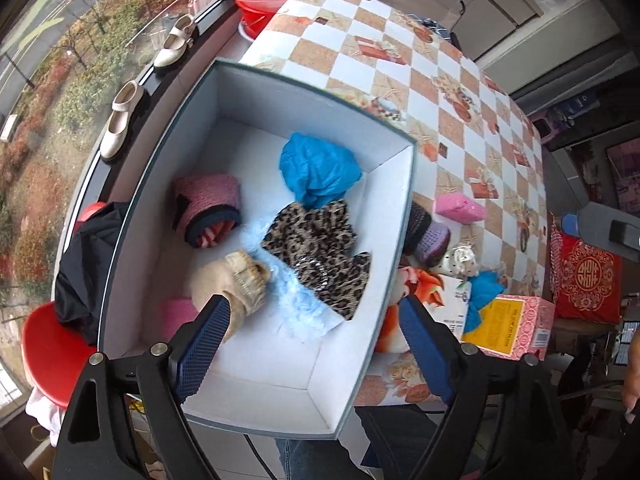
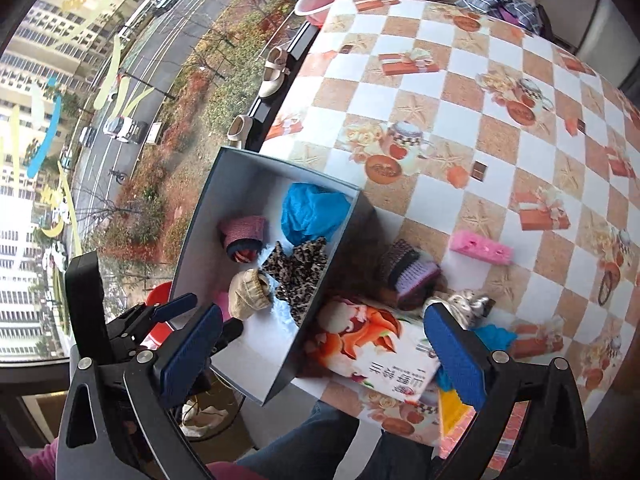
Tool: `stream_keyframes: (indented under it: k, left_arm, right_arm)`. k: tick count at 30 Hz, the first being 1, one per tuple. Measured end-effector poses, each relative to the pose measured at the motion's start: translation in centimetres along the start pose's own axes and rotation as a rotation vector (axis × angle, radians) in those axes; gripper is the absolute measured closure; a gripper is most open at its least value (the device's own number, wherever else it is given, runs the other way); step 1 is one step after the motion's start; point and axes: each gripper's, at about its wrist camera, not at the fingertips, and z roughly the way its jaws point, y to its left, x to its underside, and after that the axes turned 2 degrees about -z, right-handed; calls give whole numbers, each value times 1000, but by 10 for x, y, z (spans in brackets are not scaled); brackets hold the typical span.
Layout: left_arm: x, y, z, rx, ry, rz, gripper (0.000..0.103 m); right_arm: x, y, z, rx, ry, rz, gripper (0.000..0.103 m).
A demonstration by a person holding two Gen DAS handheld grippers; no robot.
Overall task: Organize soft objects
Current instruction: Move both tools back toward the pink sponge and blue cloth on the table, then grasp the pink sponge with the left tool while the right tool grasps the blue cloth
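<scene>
Both hand-held grippers, left point(image 1: 312, 336) and right point(image 2: 320, 344), stand spread and empty. Five soft items lie in the box point(image 1: 240, 368); the pink sponge point(image 2: 480, 247), knitted purple piece point(image 2: 408, 270) and dotted cloth point(image 2: 468, 304) remain on the desk point(image 2: 460, 92).

Bright, even daylight comes through the window point(image 1: 60, 60) along the bench's point(image 2: 460, 128) left edge. Shadows stay soft. Fisheye bending curves straight edges, corners vignette to black, and the box's point(image 1: 280, 88) rim blurs slightly.
</scene>
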Motion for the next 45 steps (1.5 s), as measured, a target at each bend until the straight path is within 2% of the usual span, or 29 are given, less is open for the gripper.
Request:
stream_keyframes:
  k: [2,5,8,13,16,19,23,27,28,29,32,35,39,41,43,45]
  left_arm:
    - [-6,-19,-3,33,3,45,1]
    - [-14,-53,-1,69,16,113,0]
    - [-20,-85,6,72,31,177,0]
    - [-32,-118,23,97,96,193,0]
    - [-40,-133,30,58,99,203,0]
    - [-45,-138,34,9,92,204,0]
    - [-52,-140,45,-39,103,180,0]
    - [-56,-144,59,-95,118,175,0]
    - [-57,-147,63,-107,121,179,0]
    - [-59,-150,68,-118,125,184,0]
    - [-66,-161,87,-142,150,214,0]
    - [-72,-177,109,-175,177,260,0]
    - [-76,-195,140,-210,221,315,1]
    - [-75,-204,153,-230,241,340,1]
    - [-74,-213,166,-239,257,368,1]
    - [-75,-221,179,-264,266,392,0]
  right_arm:
    - [2,-26,-17,24,-6,40,2]
    - [5,-67,-36,68,-17,99,2]
    - [10,-112,-39,97,2,178,2]
    - [21,-173,-6,43,119,287,2]
    - [24,-196,26,13,221,295,2]
    - [25,-206,64,-31,340,255,2]
    - [26,-201,114,-116,477,163,2]
    - [31,-193,157,-102,639,68,2]
    - [31,-192,161,-127,674,64,2]
    - [29,-191,161,-132,670,44,2]
    - [22,-196,161,49,658,-18,2]
    - [26,-203,165,4,688,-13,2]
    - [33,-226,155,98,621,-22,2]
    - [34,-248,142,195,553,-3,2]
    - [34,-276,126,338,477,14,2]
    - [35,-312,110,443,416,89,2]
